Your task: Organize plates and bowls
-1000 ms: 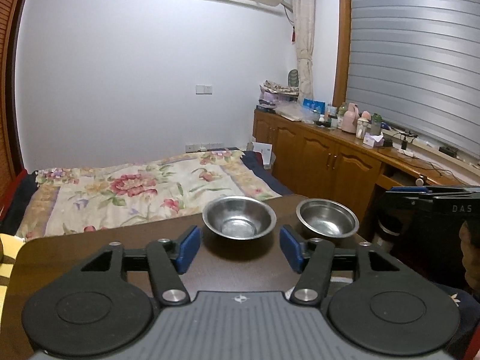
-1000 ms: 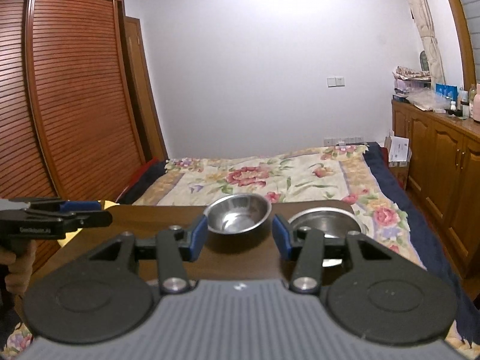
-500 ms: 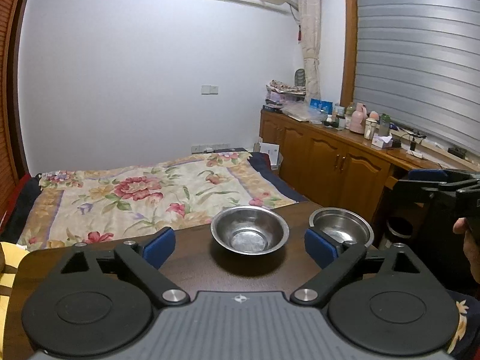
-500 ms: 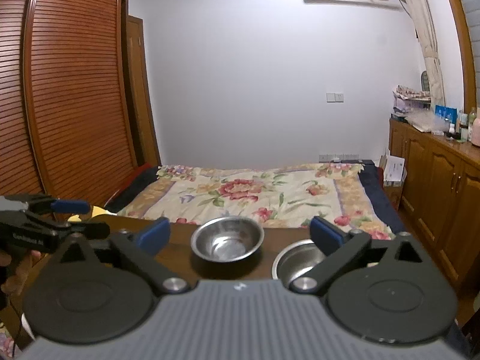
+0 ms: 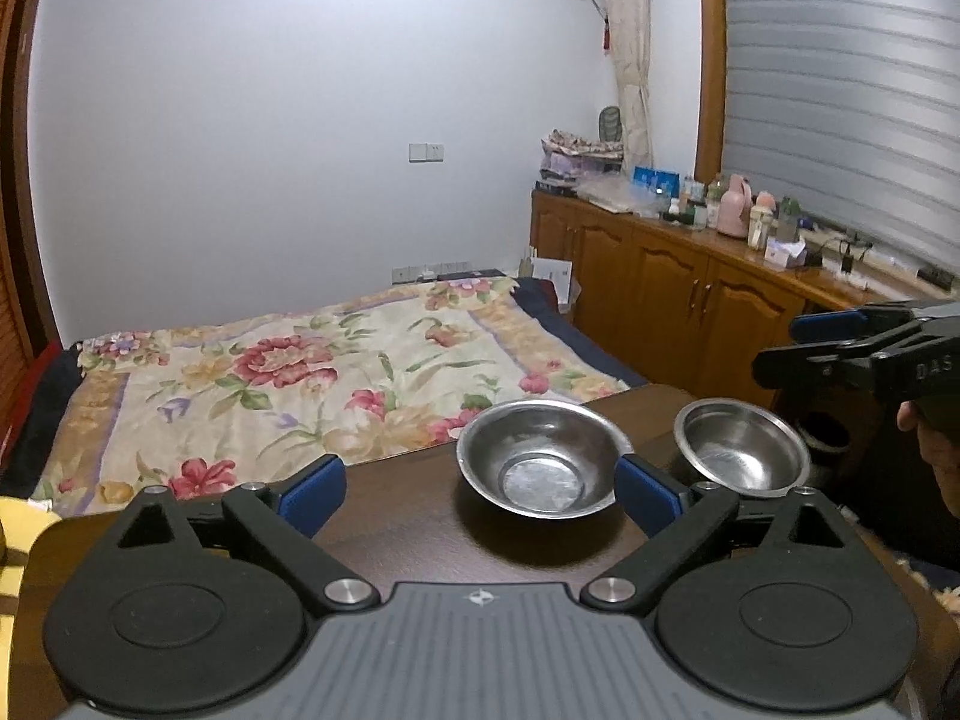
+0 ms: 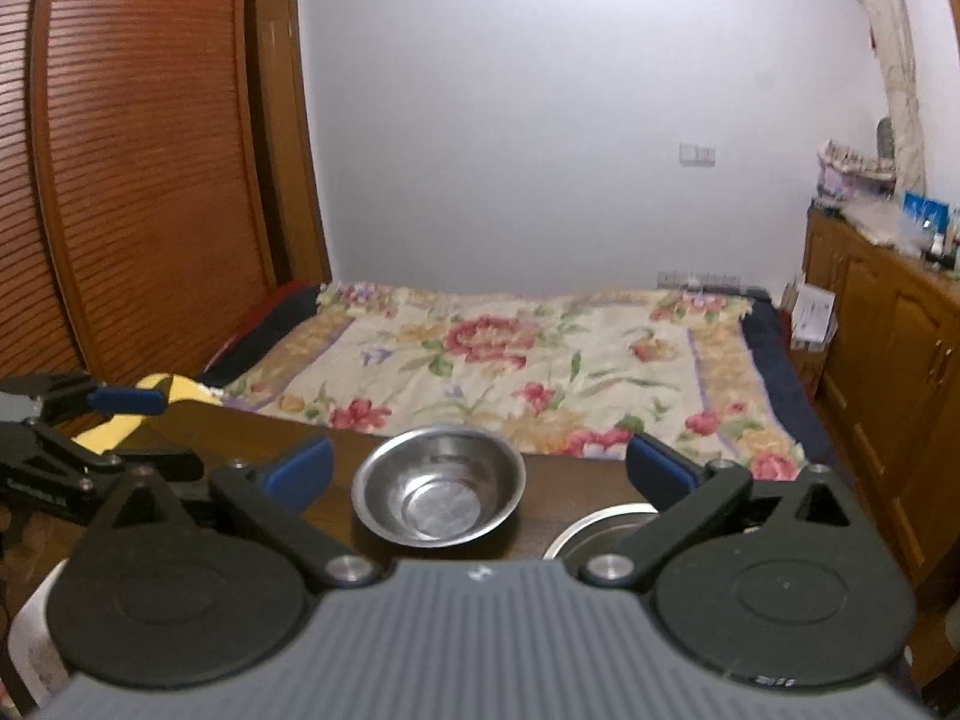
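Two steel bowls stand on a dark wooden table (image 5: 396, 534). In the left wrist view the nearer bowl (image 5: 540, 459) sits just ahead of my open, empty left gripper (image 5: 480, 495), near its right finger; the second bowl (image 5: 741, 447) is to the right. In the right wrist view one bowl (image 6: 438, 492) lies ahead between the fingers of my open, empty right gripper (image 6: 480, 471); the other bowl (image 6: 600, 531) is partly hidden under its right finger. Each gripper also shows in the other's view: the right one (image 5: 864, 348), the left one (image 6: 78, 420).
A bed with a floral cover (image 5: 288, 384) lies right behind the table's far edge. Wooden cabinets with bottles on top (image 5: 690, 264) line the right wall. A slatted wooden wardrobe (image 6: 138, 168) stands at the left.
Both grippers have opened wide from a narrower gap. Both have drawn back and shifted left, so the bowls sit further right in the views.
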`<control>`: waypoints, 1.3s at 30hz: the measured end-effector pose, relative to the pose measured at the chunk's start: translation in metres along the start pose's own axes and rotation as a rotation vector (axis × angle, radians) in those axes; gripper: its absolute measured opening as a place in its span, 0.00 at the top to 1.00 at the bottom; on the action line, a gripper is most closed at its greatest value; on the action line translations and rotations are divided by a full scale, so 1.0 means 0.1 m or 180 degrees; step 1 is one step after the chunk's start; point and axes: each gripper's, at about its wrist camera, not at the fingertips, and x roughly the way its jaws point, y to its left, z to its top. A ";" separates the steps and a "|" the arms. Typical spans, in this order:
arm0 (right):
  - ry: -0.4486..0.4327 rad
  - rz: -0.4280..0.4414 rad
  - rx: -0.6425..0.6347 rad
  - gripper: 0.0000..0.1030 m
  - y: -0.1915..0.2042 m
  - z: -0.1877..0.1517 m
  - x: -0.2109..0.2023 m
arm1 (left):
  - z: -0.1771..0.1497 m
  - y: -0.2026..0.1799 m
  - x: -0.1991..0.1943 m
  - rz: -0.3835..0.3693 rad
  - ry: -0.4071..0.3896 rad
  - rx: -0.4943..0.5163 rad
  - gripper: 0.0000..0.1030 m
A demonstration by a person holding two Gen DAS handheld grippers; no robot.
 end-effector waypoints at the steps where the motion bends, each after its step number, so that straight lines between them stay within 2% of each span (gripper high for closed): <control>1: 0.0045 -0.0003 0.0005 0.00 -0.01 -0.01 0.07 | 0.00 0.01 0.05 0.0003 0.0009 0.0018 0.06; 6: 0.0231 -0.0055 0.0056 0.00 -0.01 -0.09 0.35 | -0.03 0.01 0.33 -0.0044 0.0128 0.0028 0.09; 8: 0.0279 -0.0045 0.0096 0.01 -0.01 -0.11 0.44 | -0.04 0.00 0.42 -0.0055 0.0179 0.0047 0.14; 9: 0.0303 -0.0034 0.0136 0.03 -0.01 -0.12 0.49 | -0.05 -0.01 0.48 -0.0039 0.0206 0.0082 0.16; 10: 0.0338 -0.0023 0.0174 0.13 -0.01 -0.13 0.53 | -0.05 -0.01 0.53 -0.0018 0.0240 0.0121 0.20; 12: 0.0407 0.0019 0.0250 0.24 -0.01 -0.16 0.61 | -0.07 0.00 0.63 -0.0016 0.0305 0.0121 0.25; 14: 0.0453 0.0031 0.0309 0.26 0.00 -0.17 0.67 | -0.08 0.04 0.73 -0.0076 0.0387 0.0014 0.31; 16: 0.0507 0.0035 0.0323 0.37 0.02 -0.18 0.74 | -0.08 0.08 0.81 -0.0120 0.0433 -0.0084 0.34; 24: 0.0726 -0.0008 0.0387 0.54 0.02 -0.19 0.92 | -0.05 0.24 0.99 -0.0244 0.0557 -0.0407 0.38; 28: 0.0779 0.0008 0.0470 0.57 -0.01 -0.18 0.99 | -0.07 0.30 1.07 -0.0272 0.0628 -0.0564 0.46; 31: 0.0828 0.0001 0.0482 0.62 0.00 -0.19 1.03 | -0.08 0.30 1.12 -0.0313 0.0659 -0.0644 0.47; 37: 0.0905 -0.0020 0.0438 0.65 0.04 -0.21 1.10 | -0.10 0.29 1.18 -0.0376 0.0696 -0.0724 0.48; 39: 0.0936 -0.0005 0.0416 0.71 0.06 -0.22 1.11 | -0.12 0.30 1.20 -0.0388 0.0720 -0.0732 0.49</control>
